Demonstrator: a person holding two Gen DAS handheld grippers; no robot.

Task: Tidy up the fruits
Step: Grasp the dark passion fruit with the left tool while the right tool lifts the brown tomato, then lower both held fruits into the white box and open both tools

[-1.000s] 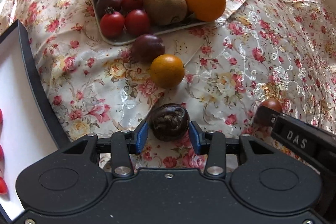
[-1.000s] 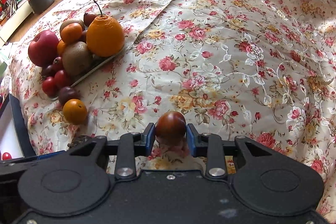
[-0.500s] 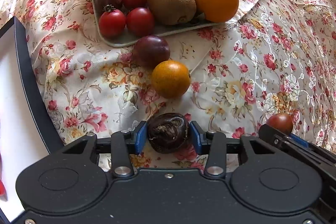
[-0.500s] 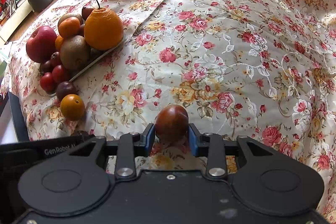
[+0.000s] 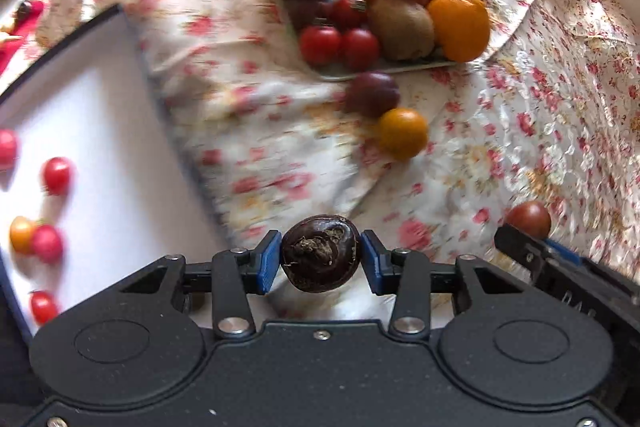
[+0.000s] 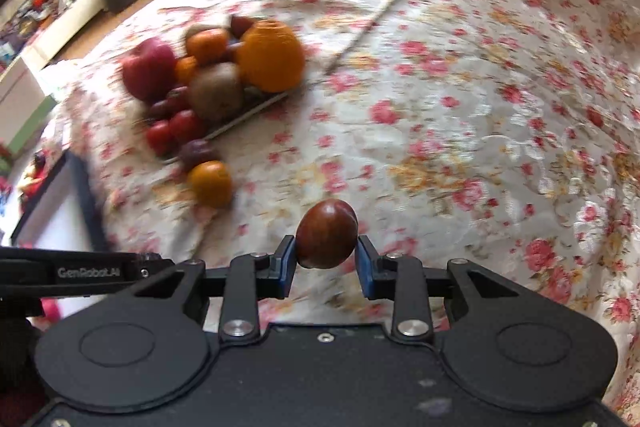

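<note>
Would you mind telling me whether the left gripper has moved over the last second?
Yes. The left gripper, shut on the dark fruit, has swung left: the white box now fills more of its view, and the fruit plate sits further right.

One clear line of lettering here: "GenRobot.AI" in pale print on the black side of the left gripper (image 6: pixel 94 271), seen from the right wrist view, slightly smeared but readable. Over in the left wrist view, the right gripper (image 5: pixel 576 291) carries embossed letters on its dark flank, something like "DAS", too blurred to be sure of. Far back, posters and packages by the wall show print, all too small and blurred to make out.
</note>
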